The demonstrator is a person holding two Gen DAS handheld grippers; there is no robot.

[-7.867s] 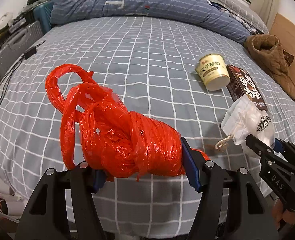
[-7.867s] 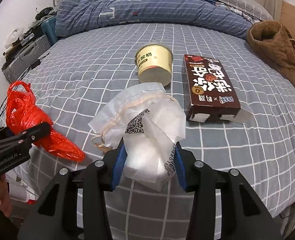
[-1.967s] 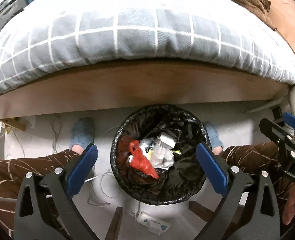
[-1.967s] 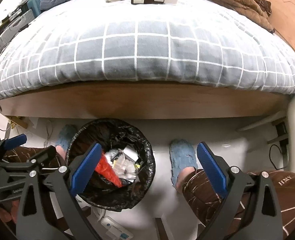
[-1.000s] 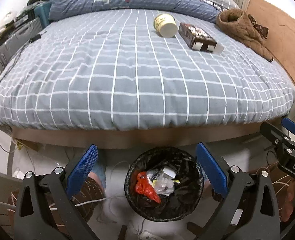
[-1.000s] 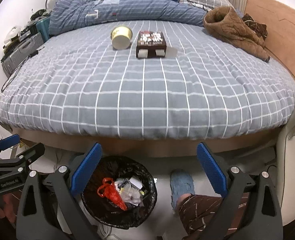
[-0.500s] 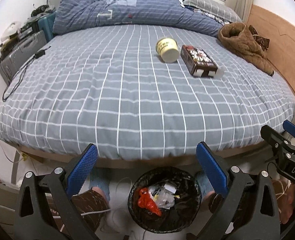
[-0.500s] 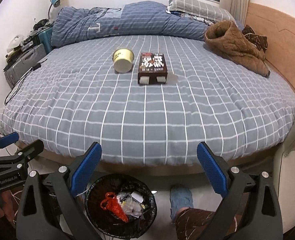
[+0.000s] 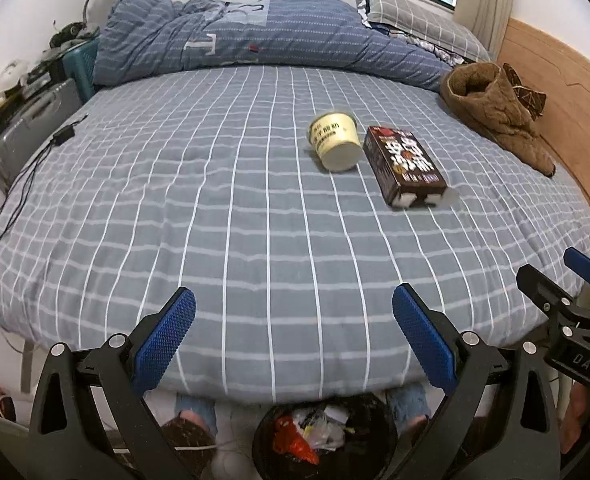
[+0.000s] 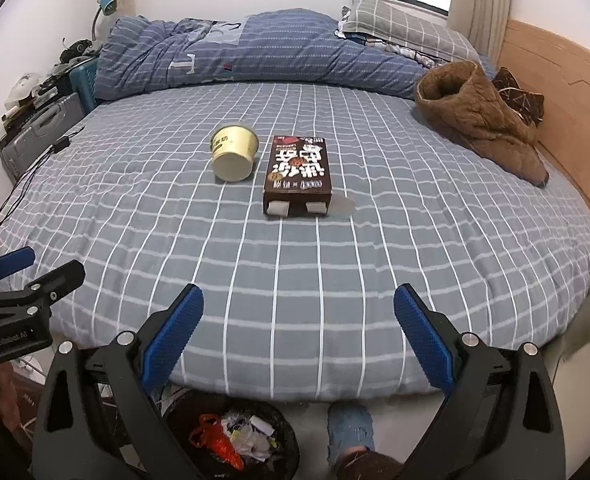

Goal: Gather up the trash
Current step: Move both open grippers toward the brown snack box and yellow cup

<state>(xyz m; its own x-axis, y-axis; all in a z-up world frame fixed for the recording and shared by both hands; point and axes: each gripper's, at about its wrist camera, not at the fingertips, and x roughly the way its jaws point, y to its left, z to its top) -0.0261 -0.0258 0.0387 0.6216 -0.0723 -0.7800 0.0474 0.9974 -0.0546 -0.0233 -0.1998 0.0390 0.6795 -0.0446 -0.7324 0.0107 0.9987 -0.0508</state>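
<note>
A yellow cup point(image 9: 335, 145) lies on its side on the grey checked bed point(image 9: 231, 220), next to a dark brown box point(image 9: 405, 164). Both also show in the right wrist view, the cup point(image 10: 234, 153) and the box point(image 10: 299, 174). A black-lined bin point(image 9: 367, 456) on the floor below the bed edge holds a red bag point(image 9: 295, 442) and white wrappers; it also shows in the right wrist view point(image 10: 291, 452). My left gripper point(image 9: 293, 340) is open and empty above the bed's near edge. My right gripper point(image 10: 299, 338) is open and empty beside it.
A blue duvet point(image 9: 255, 40) and pillows lie at the far side. A brown coat point(image 9: 495, 112) lies by the wooden headboard on the right. Suitcases point(image 9: 23, 128) and a cable point(image 9: 27, 176) are at the left. My slippered feet point(image 10: 349, 424) stand by the bin.
Both grippers dropped the red bag and white wrapper into the bin, then rose from over the bin and tilted up toward the bed top. They stay open.
</note>
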